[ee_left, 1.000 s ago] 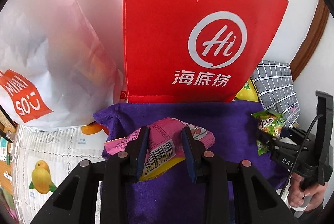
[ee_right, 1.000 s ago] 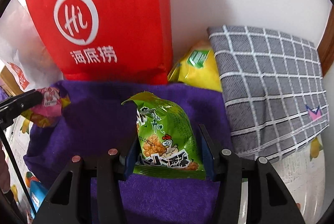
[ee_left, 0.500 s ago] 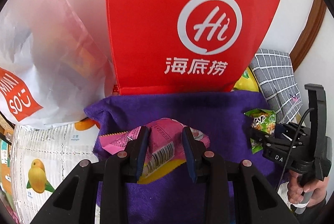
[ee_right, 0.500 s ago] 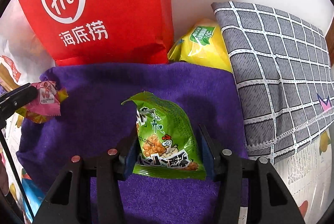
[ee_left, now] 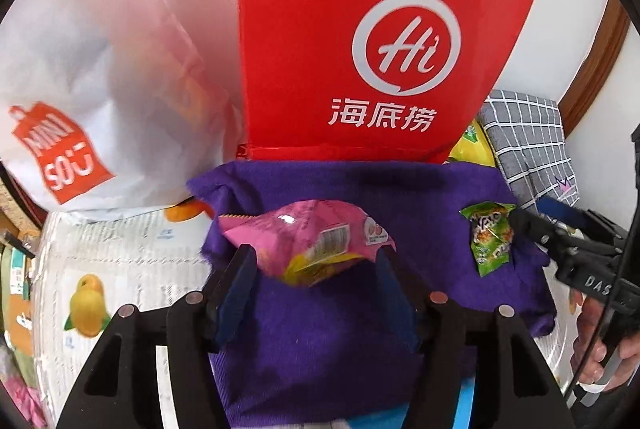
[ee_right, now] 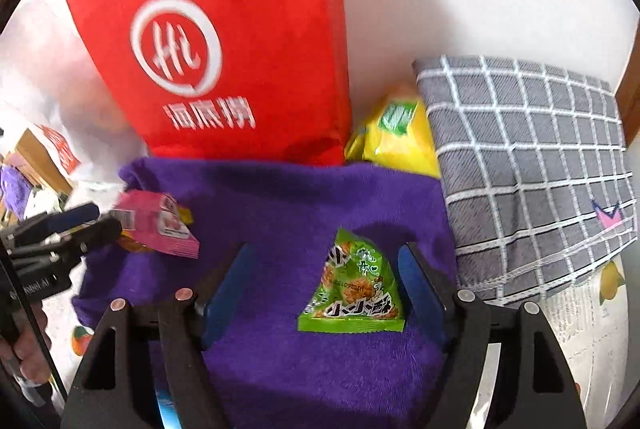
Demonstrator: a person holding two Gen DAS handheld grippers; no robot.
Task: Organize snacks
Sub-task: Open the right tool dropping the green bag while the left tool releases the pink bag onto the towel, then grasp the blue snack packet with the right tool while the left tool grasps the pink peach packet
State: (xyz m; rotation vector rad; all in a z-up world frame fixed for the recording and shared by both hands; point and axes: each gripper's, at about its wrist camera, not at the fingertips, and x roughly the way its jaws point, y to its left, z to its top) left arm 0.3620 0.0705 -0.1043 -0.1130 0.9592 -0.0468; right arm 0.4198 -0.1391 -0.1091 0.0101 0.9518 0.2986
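Both tools are letting go: left tool (ee_left: 312,265) and right tool (ee_right: 324,277) have their jaws opening, pads clear of the packets.

Between the left tool's spread fingers sits the pink snack packet (ee_left: 308,241), at 12 o'clock from the fingertips, resting on the purple cloth (ee_left: 320,341); neither pad presses on it. In the right wrist view the green snack packet (ee_right: 354,289) lies flat on the same cloth, nearer the finger at 3 o'clock but not gripped. A red paper bag (ee_left: 360,49) stands at 12 o'clock behind both, a grey checked cloth (ee_right: 528,165) at 2 o'clock. To finish the release well, I judge each tool should open fully, then lift straight back, so no pad drags a light packet askew.
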